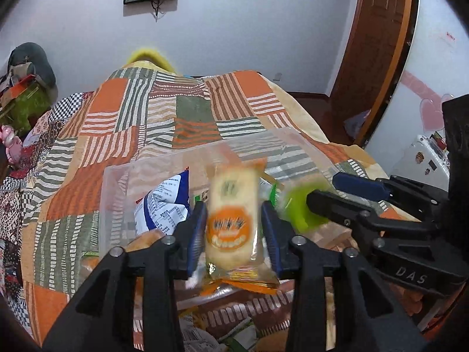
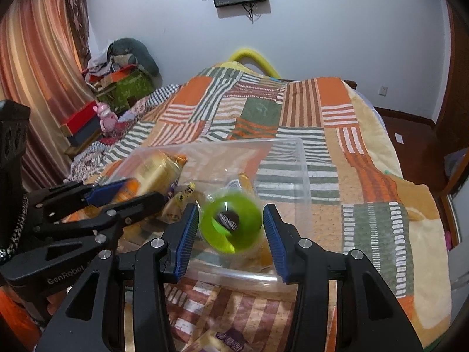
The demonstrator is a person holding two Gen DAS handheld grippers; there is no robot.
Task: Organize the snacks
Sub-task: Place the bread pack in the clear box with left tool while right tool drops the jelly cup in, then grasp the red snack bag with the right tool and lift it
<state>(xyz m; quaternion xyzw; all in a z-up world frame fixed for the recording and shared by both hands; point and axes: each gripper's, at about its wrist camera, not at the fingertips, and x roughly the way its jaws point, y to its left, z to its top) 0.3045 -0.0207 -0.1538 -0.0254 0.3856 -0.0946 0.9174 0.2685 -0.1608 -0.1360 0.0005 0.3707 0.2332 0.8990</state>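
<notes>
Nearest me, my left gripper stands spread, its blue pads clear of the orange-and-cream rice cracker packet blurred between them above the clear plastic bin; I judge it light, crinkly and brittle inside, best pinched across its flat middle. My right gripper is likewise parted, the green snack pack between its pads but untouched; it looks light and slick, so its rim seems the safest hold. Farther in the bin lies a blue-and-white bag, and beyond stretches the patchwork bedspread.
</notes>
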